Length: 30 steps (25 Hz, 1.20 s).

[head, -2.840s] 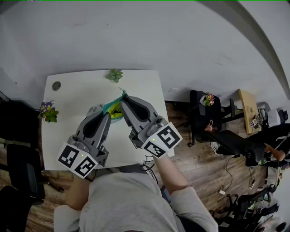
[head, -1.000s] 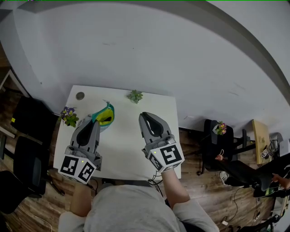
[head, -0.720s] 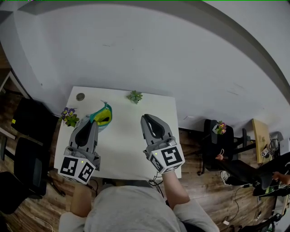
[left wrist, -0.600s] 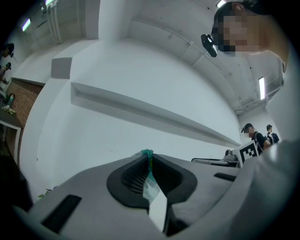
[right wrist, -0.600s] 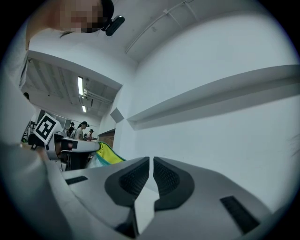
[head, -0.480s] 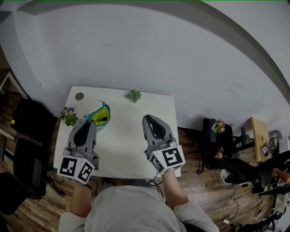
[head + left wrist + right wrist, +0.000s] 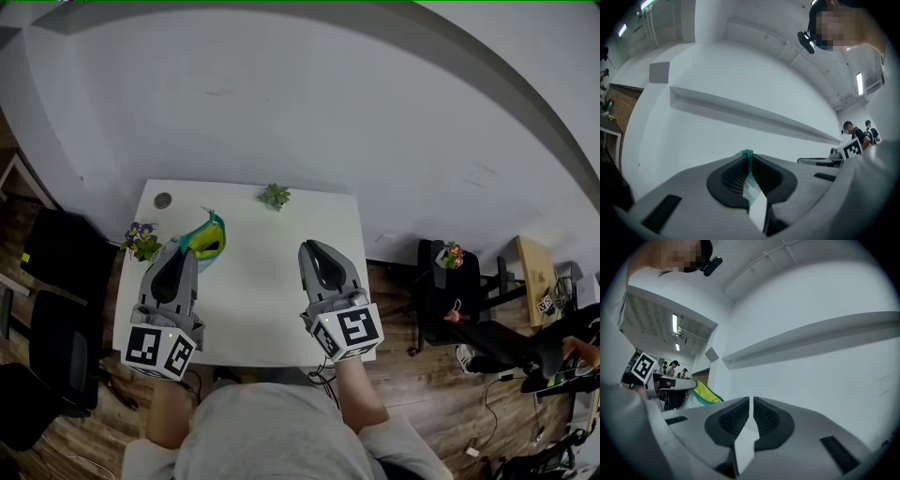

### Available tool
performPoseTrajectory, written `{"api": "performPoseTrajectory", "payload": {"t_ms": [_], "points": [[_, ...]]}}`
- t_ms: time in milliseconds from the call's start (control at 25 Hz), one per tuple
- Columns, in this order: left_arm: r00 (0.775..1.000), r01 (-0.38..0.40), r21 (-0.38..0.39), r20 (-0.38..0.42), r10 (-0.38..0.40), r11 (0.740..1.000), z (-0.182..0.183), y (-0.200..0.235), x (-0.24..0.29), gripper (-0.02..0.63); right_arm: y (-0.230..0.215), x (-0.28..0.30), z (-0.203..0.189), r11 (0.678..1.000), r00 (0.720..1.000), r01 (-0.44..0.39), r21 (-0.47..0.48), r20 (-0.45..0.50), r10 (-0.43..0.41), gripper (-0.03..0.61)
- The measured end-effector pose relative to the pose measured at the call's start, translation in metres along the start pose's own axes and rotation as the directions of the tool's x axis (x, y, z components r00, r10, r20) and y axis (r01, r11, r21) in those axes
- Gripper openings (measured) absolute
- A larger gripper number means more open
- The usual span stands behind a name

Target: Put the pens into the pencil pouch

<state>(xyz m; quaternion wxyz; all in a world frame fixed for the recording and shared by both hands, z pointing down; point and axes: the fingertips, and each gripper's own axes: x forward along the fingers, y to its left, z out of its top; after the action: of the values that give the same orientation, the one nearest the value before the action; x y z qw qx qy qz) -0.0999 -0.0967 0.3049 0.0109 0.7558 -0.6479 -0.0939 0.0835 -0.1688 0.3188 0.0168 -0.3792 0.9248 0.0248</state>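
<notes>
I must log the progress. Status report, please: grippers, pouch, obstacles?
Left gripper shut on pencil pouch rim. Right gripper shut, empty. No pens visible. Succulent and flower plant stand apart from pouch.

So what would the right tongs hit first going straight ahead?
Probably the white wall; nothing else shows ahead of the right tongs, though the succulent sits close left of that line.

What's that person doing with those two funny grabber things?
A person stands at a white table with a grabber in each hand. The left gripper is pinching the edge of a teal and yellow pencil pouch and holding it by that edge. The right gripper is shut with nothing in it, off to one side of the pouch. No pens show on the table, only a purple-flowered plant and a small green plant.
</notes>
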Motion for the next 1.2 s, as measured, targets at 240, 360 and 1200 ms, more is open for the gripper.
{"api": "performPoseTrajectory", "payload": {"t_ms": [240,360,1200], "points": [[1.000,0.017,-0.003,-0.004,-0.017,1.000,-0.002,0.000,0.000,0.046,0.002,-0.001,-0.001,1.000,1.000,0.022,-0.016,-0.007,-0.022,0.044],[1.000,0.025,-0.006,-0.006,-0.025,1.000,-0.003,0.000,-0.001,0.046,0.005,-0.001,-0.002,1.000,1.000,0.023,-0.017,-0.009,-0.023,0.044],[0.998,0.064,-0.033,-0.014,-0.065,0.997,-0.007,-0.004,-0.008,0.046,0.015,-0.014,-0.004,0.999,0.999,0.053,-0.008,-0.012,-0.053,0.044]]}}
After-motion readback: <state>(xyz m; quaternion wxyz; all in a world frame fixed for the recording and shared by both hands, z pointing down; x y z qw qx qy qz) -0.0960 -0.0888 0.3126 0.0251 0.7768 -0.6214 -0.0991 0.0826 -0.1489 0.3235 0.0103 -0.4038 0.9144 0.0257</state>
